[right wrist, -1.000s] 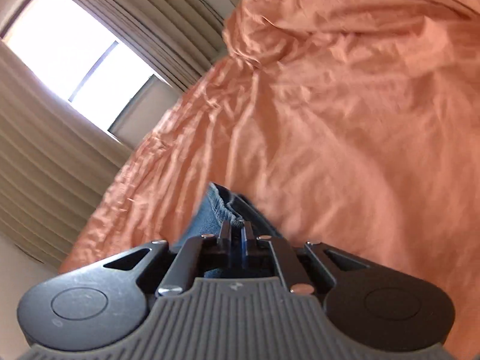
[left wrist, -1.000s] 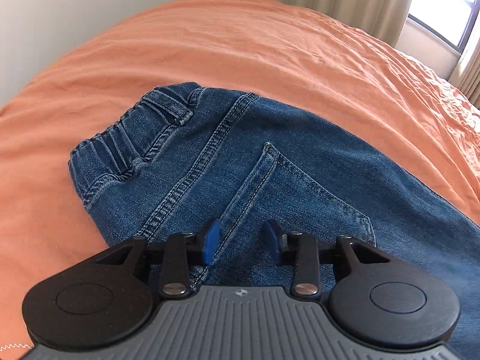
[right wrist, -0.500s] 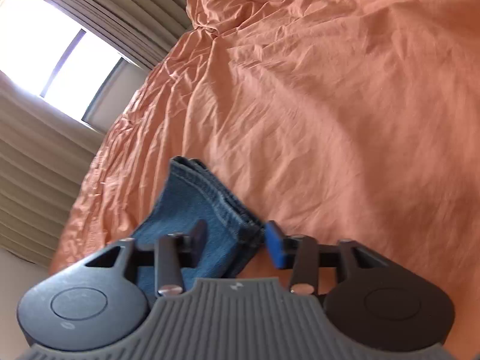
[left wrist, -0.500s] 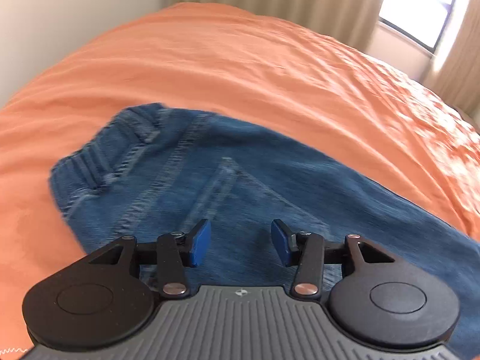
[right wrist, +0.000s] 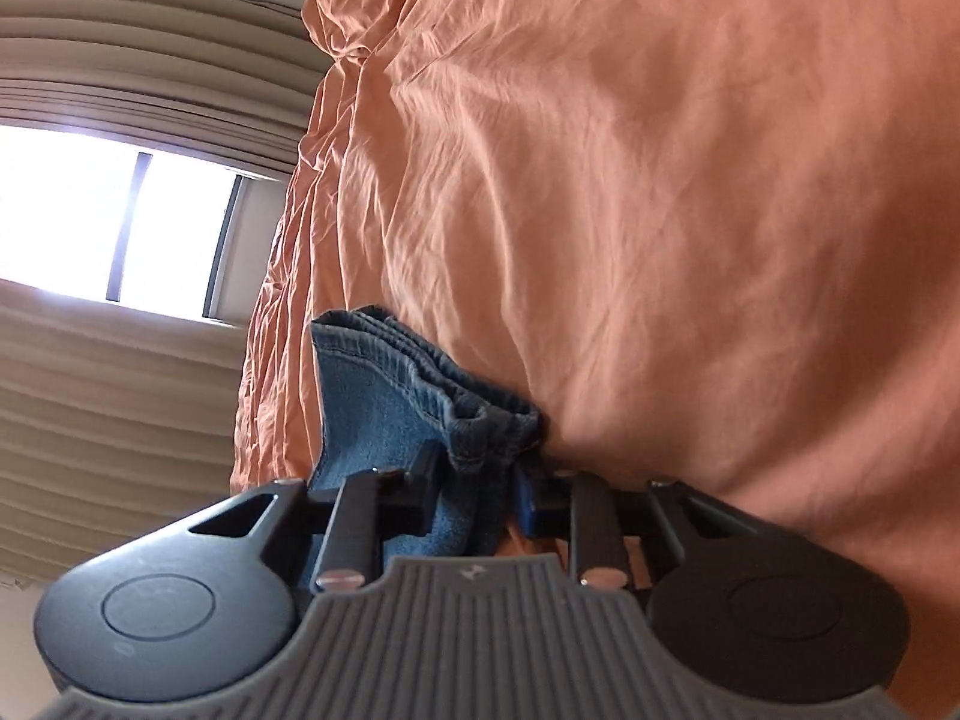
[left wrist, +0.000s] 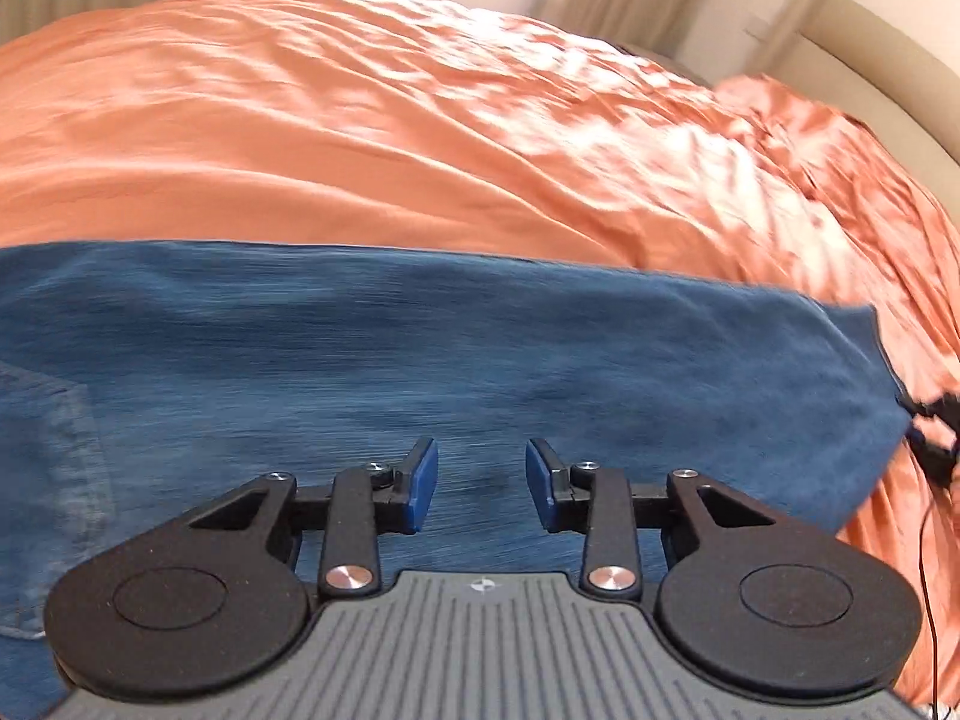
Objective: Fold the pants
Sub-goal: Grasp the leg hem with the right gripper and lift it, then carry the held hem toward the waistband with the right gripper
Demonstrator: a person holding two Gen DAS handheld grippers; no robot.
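Note:
Blue jeans [left wrist: 420, 348] lie flat across the orange bedspread [left wrist: 360, 120], with the back pocket at the left and the leg running to its hem at the right. My left gripper [left wrist: 480, 483] hovers open over the mid leg. Its jaws are closing, and no fabric is between the blue pads. In the right wrist view the stacked leg hems [right wrist: 420, 384] rest on the bedspread [right wrist: 660, 240]. My right gripper [right wrist: 477, 492] has the hem corner between its closing jaws. A sliver of orange still shows beside the right pad. A dark blurred shape [left wrist: 933, 438] sits at the leg's end.
Beige curtains [right wrist: 120, 390] and a bright window [right wrist: 90, 210] stand beyond the far side of the bed. A padded headboard [left wrist: 870, 60] rises at the upper right in the left wrist view. Wrinkled orange bedding surrounds the jeans. A thin cable [left wrist: 927, 600] hangs at the right edge.
My left gripper swept right along the jeans, from the waistband and pocket to the leg. My right gripper let go of the hem, opened wide, sank, and is narrowing around the hem corner.

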